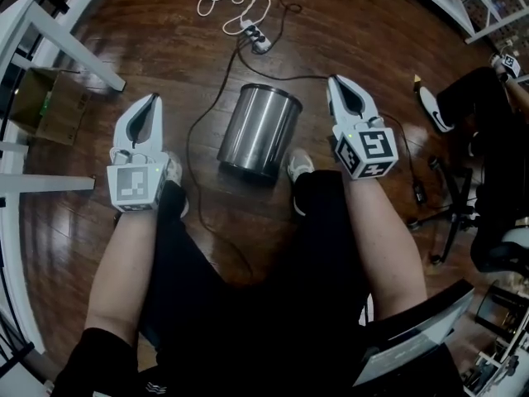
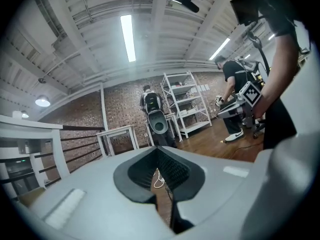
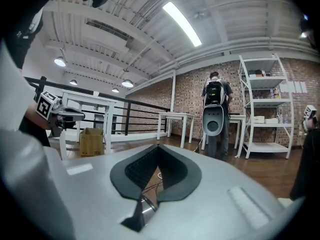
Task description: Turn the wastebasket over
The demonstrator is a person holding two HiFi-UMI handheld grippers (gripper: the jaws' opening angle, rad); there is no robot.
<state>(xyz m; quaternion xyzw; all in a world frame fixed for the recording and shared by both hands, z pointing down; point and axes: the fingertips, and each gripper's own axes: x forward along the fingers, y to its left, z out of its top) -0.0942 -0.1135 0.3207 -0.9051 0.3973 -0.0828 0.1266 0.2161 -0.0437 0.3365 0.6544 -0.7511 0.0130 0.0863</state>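
Observation:
The wastebasket [image 1: 260, 131] is a shiny steel cylinder with a dark band at its near end. It sits on the wooden floor just in front of the person's shoes, between the two grippers. My left gripper [image 1: 154, 98] hangs to its left, a hand's width away, jaws closed with nothing in them; its own view [image 2: 156, 149] shows the pads meeting. My right gripper [image 1: 334, 79] is close beside the bin's far right edge, also shut and empty [image 3: 158, 146]. A sliver of the steel bin [image 3: 145, 206] shows below its pads. Neither gripper touches the bin.
A power strip [image 1: 258, 40] with a white coiled cord lies beyond the bin, and a black cable [image 1: 194, 139] curves past its left side. A cardboard box [image 1: 45, 102] and white table legs [image 1: 78, 44] stand at left. An office chair base [image 1: 450, 197] and another person's shoe [image 1: 433, 110] are at right.

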